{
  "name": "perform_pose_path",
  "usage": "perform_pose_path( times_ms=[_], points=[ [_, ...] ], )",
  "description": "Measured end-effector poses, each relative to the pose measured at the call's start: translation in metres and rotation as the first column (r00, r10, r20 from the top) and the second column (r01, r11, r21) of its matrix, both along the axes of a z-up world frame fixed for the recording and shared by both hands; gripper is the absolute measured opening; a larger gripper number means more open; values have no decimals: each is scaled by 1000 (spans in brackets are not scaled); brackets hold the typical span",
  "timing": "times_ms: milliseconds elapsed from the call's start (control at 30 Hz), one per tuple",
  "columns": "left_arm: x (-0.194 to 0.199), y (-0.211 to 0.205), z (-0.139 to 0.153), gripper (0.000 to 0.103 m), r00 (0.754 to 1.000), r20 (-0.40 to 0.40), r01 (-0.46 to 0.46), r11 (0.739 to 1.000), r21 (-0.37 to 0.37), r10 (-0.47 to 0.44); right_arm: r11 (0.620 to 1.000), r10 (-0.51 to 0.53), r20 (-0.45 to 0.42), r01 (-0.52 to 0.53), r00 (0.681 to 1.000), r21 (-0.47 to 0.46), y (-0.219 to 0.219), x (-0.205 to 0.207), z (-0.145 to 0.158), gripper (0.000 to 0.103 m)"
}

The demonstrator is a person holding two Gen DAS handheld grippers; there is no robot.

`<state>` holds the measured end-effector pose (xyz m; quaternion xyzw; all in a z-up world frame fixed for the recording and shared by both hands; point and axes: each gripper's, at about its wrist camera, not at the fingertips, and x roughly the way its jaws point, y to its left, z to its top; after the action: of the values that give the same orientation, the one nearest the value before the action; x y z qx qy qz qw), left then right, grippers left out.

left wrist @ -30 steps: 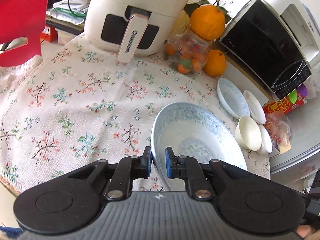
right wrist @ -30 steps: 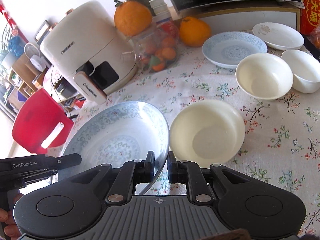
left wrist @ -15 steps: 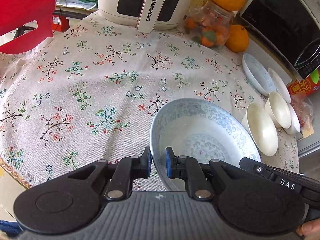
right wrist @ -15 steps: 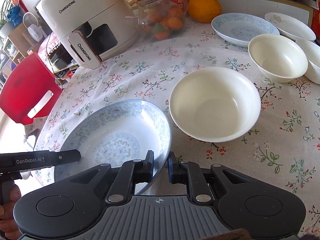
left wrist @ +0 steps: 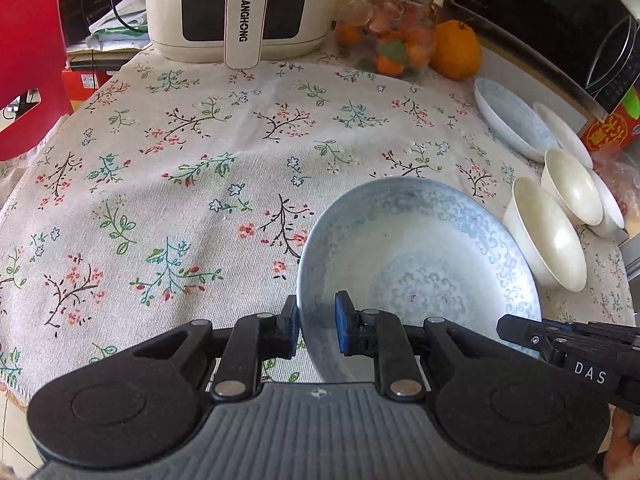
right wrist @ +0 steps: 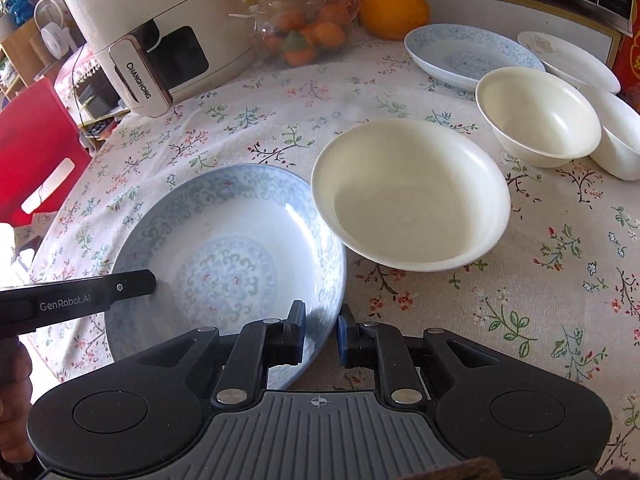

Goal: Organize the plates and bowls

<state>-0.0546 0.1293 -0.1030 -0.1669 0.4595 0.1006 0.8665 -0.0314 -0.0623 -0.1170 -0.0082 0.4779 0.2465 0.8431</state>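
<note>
A large blue-patterned plate (left wrist: 420, 264) (right wrist: 224, 256) sits low over the flowered tablecloth. My left gripper (left wrist: 317, 322) is shut on its left rim. My right gripper (right wrist: 321, 330) is shut on its right rim. A large white bowl (right wrist: 408, 196) (left wrist: 544, 232) stands just right of the plate. Beyond it are a smaller white bowl (right wrist: 538, 116), another white bowl (right wrist: 620, 136), a small blue plate (right wrist: 468, 56) and a white plate (right wrist: 568, 60).
A white air fryer (left wrist: 240, 8) stands at the table's back. A jar of oranges (left wrist: 392, 36) and a loose orange (left wrist: 456, 52) are beside it. A microwave (left wrist: 560, 20) is at the right. A red chair (left wrist: 24, 60) is past the left edge.
Both grippers have carried the large blue plate down and toward the table's near side. It was tilted in the air and now lies nearly level by the cloth.
</note>
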Motion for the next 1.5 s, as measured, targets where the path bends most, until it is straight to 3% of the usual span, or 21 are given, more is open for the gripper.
perform_pose_path(
  times_ms=[433, 767, 1100, 1300, 1500],
  points=[
    [10, 3, -4, 16, 1000, 15, 0, 1000, 12, 0, 1000, -13, -5, 13, 1000, 9, 3, 12, 0, 20],
    [12, 15, 4, 21, 999, -18, -29, 999, -29, 28, 999, -30, -56, 32, 998, 43, 0, 16, 1, 23],
    [11, 26, 10, 23, 997, -5, -72, 996, -43, 72, 989, -100, -92, 109, 991, 100, -16, 27, 7, 29],
    [14, 21, 21, 26, 997, 38, -71, 997, 30, 70, 989, -95, -99, 105, 991, 106, -17, 25, 15, 29],
    [15, 10, 32, 33, 996, 74, -57, 990, 127, 48, 996, -45, -51, 49, 998, 75, -15, 14, 25, 33]
  ],
)
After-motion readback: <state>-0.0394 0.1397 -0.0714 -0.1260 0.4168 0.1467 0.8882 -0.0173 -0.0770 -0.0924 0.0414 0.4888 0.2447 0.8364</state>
